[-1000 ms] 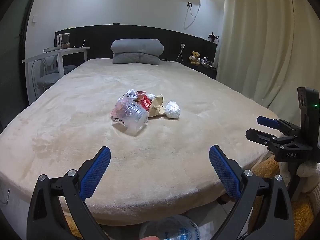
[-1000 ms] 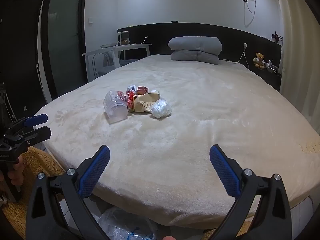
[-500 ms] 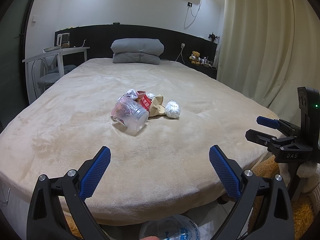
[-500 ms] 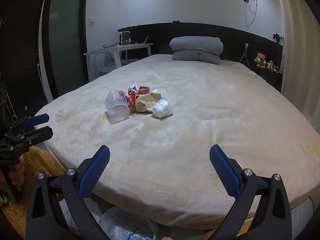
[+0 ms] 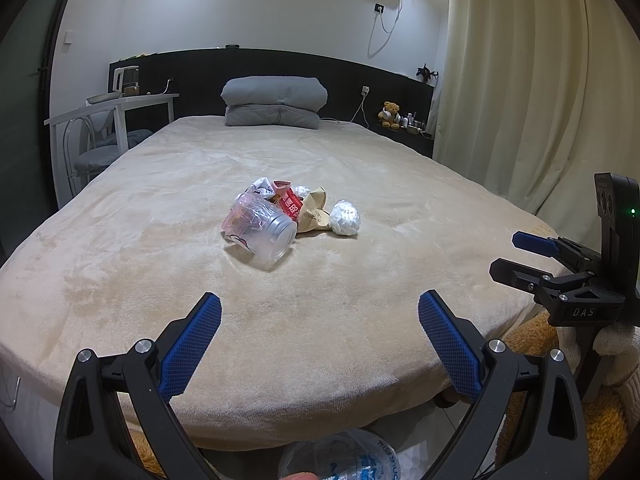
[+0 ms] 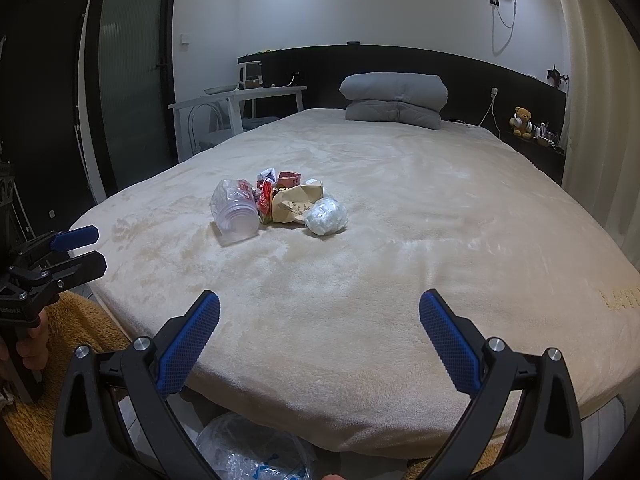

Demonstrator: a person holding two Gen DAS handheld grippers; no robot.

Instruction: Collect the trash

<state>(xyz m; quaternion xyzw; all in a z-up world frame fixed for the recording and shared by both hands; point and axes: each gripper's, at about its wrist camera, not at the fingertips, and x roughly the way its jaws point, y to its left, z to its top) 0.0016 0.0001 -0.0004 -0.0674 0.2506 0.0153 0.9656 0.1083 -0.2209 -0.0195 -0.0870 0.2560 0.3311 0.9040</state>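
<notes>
A small pile of trash lies in the middle of the beige bed [image 5: 160,280]: a clear plastic cup [image 5: 259,230] on its side, a red wrapper [image 5: 291,205], a brown paper bag [image 5: 314,210] and a white crumpled ball [image 5: 344,218]. The pile also shows in the right wrist view, with the cup [image 6: 234,210] and ball [image 6: 326,216]. My left gripper [image 5: 320,320] is open and empty above the bed's front edge, short of the pile. My right gripper [image 6: 320,316] is open and empty, also short of the pile.
A clear plastic bag [image 5: 340,456] sits below the bed's front edge, also in the right wrist view [image 6: 252,452]. Folded grey bedding [image 5: 274,100] lies at the headboard. A white desk and chair [image 5: 108,120] stand left, curtains [image 5: 520,100] right.
Both grippers have crept slightly forward toward the bed; the pile appears a little nearer in the right wrist view. Nothing was grasped.
</notes>
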